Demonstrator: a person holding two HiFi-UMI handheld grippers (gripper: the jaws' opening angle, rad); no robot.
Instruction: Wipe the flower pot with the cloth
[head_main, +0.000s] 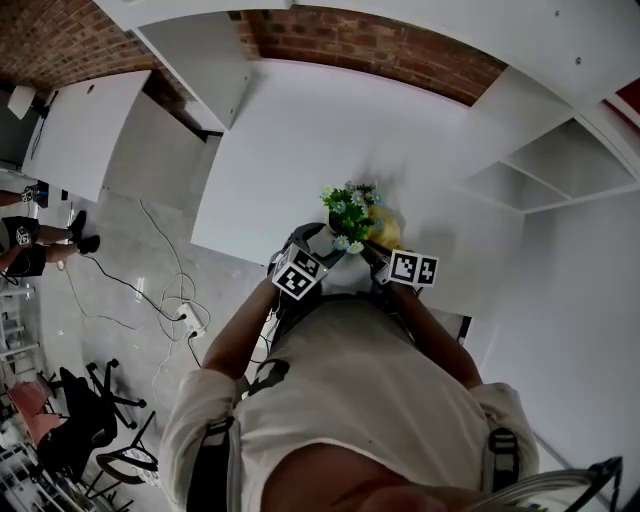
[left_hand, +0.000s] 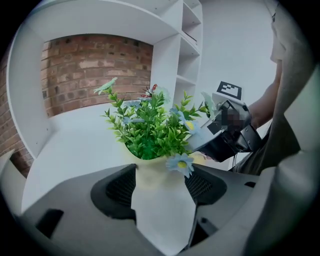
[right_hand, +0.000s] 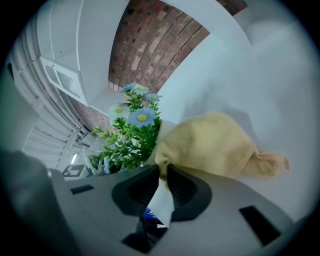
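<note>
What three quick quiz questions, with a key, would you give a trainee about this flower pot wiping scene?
1. True or false: the left gripper has closed on the flower pot.
2. What colour is the cloth? A yellow, B blue, C red.
3. Fill in: the cloth is pinched by the ___ gripper.
Key: 1 true; 2 A; 3 right, meaning the right gripper.
</note>
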